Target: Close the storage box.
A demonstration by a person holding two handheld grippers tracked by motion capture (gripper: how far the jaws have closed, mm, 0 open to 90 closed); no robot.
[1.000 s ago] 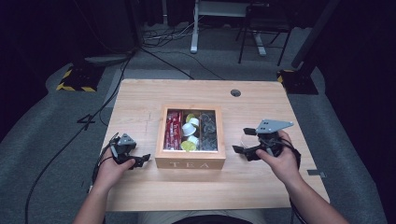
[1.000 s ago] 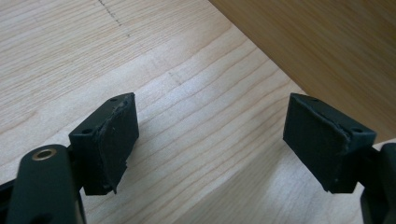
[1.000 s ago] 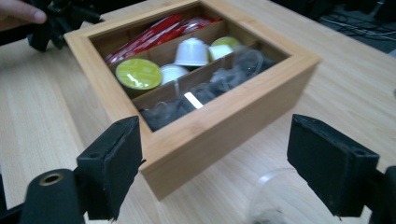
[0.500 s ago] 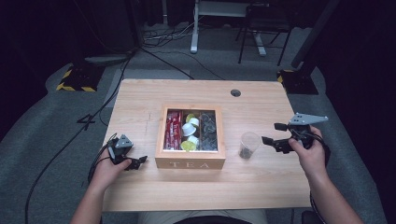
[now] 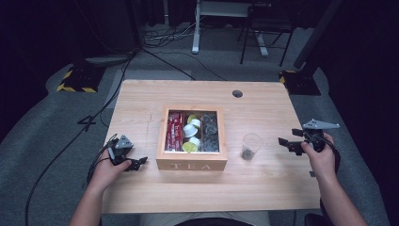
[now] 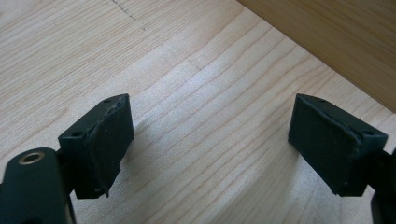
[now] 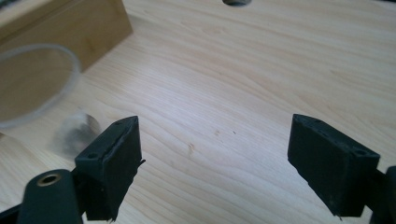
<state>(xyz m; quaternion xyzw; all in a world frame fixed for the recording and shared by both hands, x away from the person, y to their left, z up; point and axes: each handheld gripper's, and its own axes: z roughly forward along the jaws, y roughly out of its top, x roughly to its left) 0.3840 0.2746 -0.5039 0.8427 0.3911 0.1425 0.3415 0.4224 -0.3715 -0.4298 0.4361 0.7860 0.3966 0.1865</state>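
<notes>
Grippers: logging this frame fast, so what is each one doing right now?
Left gripper: open, holding nothing, beside the tea box.
Right gripper: open, holding nothing, apart from the clear cup.

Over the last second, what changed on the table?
The right tool let go of the clear plastic cup and drew back toward the table's right edge, jaws open. The left tool slid slightly back from the tea box, also open. Cup and tea box stayed put.
</notes>
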